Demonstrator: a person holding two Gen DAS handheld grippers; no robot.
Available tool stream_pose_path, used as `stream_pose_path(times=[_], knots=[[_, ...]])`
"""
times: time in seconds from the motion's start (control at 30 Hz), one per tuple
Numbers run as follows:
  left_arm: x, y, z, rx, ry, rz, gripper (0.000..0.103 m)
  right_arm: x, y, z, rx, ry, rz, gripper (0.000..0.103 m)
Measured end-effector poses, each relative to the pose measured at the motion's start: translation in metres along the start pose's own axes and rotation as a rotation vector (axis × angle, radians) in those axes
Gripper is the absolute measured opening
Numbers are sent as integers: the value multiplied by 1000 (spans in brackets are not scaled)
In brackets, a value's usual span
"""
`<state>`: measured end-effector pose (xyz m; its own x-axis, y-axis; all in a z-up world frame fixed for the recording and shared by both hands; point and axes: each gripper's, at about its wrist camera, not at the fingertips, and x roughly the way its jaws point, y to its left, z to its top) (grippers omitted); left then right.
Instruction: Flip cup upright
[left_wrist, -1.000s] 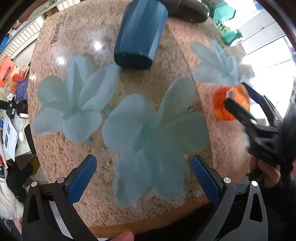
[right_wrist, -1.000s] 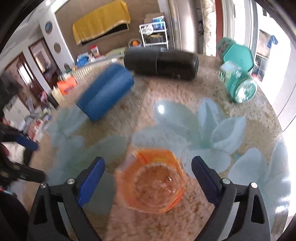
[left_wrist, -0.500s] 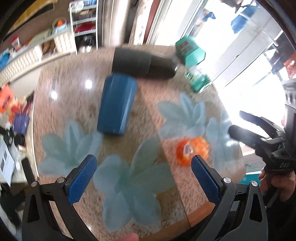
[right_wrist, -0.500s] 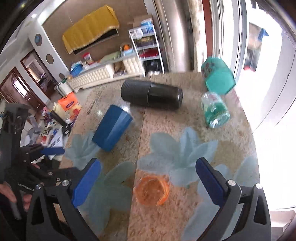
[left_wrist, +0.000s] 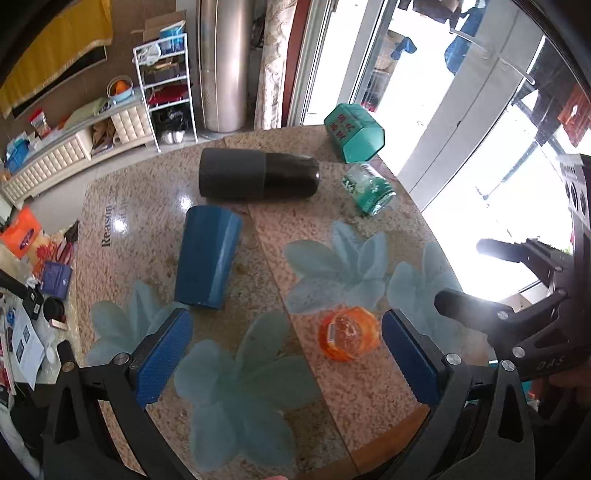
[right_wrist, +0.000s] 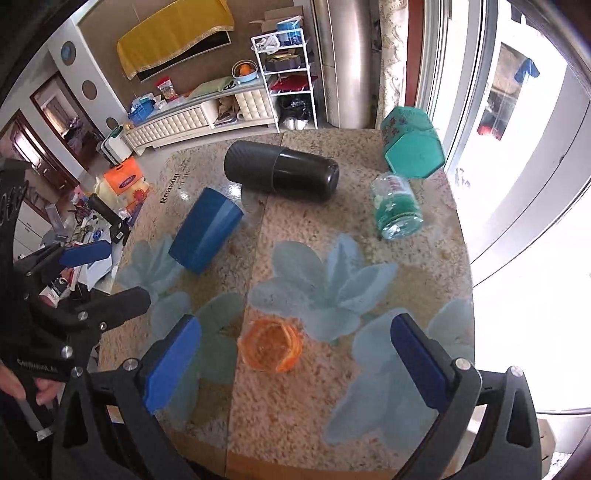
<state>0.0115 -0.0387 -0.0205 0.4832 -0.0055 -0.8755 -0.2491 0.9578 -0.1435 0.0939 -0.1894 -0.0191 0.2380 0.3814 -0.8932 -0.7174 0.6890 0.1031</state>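
The orange cup (right_wrist: 269, 349) stands upright; next, the blue cup (right_wrist: 205, 236) at ten o'clock: keep both grippers' fingers wide, grasp across its body.

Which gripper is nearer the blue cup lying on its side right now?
Left. The left gripper hangs open above the near edge, the blue cup just beyond its left finger. The right gripper is open over the orange cup, farther off.

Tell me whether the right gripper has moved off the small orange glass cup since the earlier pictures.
Yes. The right gripper has backed away: the orange cup looks smaller on the flower-print table.
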Motion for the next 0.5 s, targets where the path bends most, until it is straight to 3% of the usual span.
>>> stream_pose_path(times=[0.5], knots=[[-5, -35, -7, -21, -30, 49, 103, -7, -22, -14, -6, -9, 66, 103]])
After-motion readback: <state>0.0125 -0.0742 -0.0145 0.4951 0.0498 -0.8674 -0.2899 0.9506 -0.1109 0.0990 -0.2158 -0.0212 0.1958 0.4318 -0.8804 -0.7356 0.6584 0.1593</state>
